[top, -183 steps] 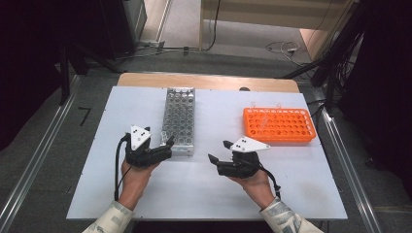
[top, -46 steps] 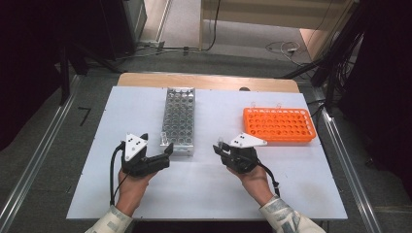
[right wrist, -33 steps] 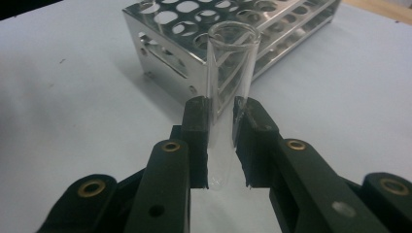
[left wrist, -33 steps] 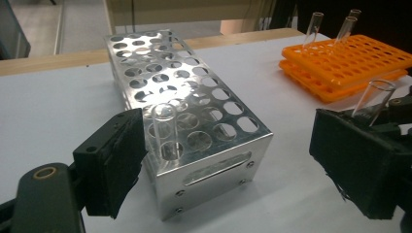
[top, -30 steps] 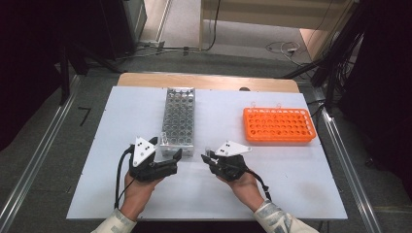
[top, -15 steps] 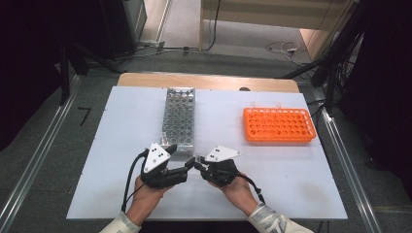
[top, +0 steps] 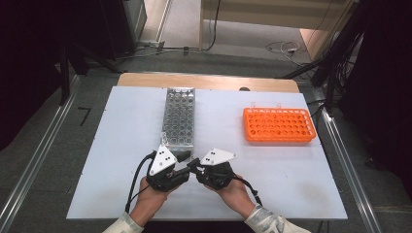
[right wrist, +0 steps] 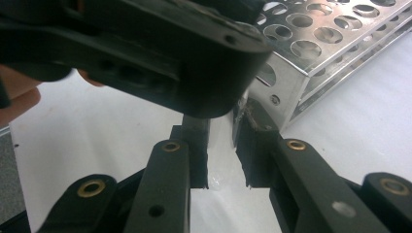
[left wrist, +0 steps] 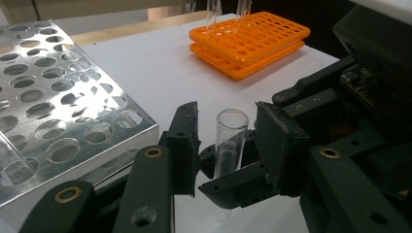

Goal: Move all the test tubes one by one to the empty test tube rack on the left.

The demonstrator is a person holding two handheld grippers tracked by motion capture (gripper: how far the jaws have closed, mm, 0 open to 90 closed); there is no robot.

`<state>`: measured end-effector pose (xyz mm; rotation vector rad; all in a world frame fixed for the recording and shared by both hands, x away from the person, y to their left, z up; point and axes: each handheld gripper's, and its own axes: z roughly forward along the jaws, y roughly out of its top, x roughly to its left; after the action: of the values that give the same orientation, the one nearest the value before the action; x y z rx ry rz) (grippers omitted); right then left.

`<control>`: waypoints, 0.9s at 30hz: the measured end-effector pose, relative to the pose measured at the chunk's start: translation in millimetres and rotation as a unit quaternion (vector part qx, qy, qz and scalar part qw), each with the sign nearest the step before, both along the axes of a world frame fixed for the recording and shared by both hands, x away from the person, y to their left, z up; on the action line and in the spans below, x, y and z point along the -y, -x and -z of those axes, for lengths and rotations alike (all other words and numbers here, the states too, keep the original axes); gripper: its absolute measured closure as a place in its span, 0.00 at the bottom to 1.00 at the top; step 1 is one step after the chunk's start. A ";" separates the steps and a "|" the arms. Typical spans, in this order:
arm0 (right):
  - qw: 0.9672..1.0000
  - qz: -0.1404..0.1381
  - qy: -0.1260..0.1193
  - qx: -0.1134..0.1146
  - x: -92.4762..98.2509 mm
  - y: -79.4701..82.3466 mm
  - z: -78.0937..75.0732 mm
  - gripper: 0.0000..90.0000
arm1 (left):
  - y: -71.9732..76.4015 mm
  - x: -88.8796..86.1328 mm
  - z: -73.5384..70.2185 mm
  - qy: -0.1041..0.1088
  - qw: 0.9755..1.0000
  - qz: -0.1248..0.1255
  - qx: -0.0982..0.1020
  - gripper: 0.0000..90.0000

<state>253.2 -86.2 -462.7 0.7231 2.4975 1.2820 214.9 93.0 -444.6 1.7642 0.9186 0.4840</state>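
— Where is the little glass tube (left wrist: 230,141) right now?

— It stands straight up, open end on top, low over the white tabletop (top: 121,126), just in front of the silver rack (top: 179,116). The right gripper (top: 194,166) is closed on its lower part and holds it.

— And the other one?

— The left gripper (left wrist: 228,138) sits right across from it, tip to tip. Its two jaws stand on either side of the tube's top. They have just been closing in, but I can see a little gap on each side, so they do not pinch the glass yet.

— So which way does the tube point?

— Up and down. The left jaws come at it from the side, so they only need to squeeze a bit more to take it.

— Which hand is nearer?

— Both are right at it. The orange rack (top: 278,124) is well apart, off on the right side.

— Any words on it?

— There is faint white print on the glass, but it is too small to read.
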 end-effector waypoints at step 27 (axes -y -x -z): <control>1.000 0.008 0.006 -0.007 4.5 -3.2 -1.7 0.40 | -10.5 -7.9 -11.3 0.021 1.000 -0.011 -0.001 0.84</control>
<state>256.3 -90.7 -461.0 0.7515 2.5032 1.2581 225.4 100.8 -433.3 1.7182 0.9446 0.4750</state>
